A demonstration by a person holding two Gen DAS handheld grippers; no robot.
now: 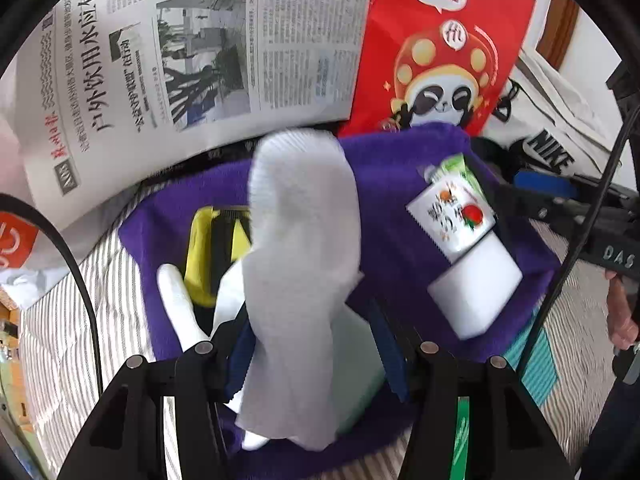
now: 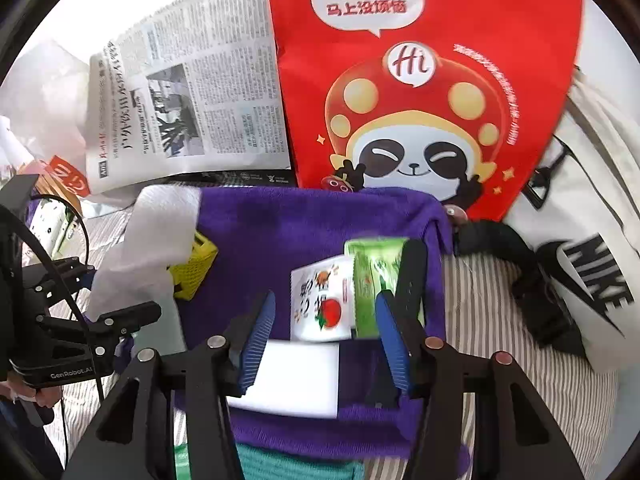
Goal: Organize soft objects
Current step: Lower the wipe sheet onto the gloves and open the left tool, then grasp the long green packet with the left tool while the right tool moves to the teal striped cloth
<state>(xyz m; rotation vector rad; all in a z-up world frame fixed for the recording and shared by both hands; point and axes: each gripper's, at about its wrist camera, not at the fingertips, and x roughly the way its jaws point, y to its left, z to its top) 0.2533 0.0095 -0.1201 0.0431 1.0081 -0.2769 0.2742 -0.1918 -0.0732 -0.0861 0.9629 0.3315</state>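
A white sock stands blurred between the blue pads of my left gripper, leaning toward the left finger; the jaws are apart and do not press it. The same sock shows at the left of the right wrist view. A second white sock and a yellow mesh item lie on the purple towel. My right gripper hangs open over a white foam block, a white tomato packet and a green packet on the towel.
A newspaper and a red panda bag stand behind the towel. A white Nike bag and a black strap lie to the right on the striped sheet. A teal cloth pokes out beneath the towel's near edge.
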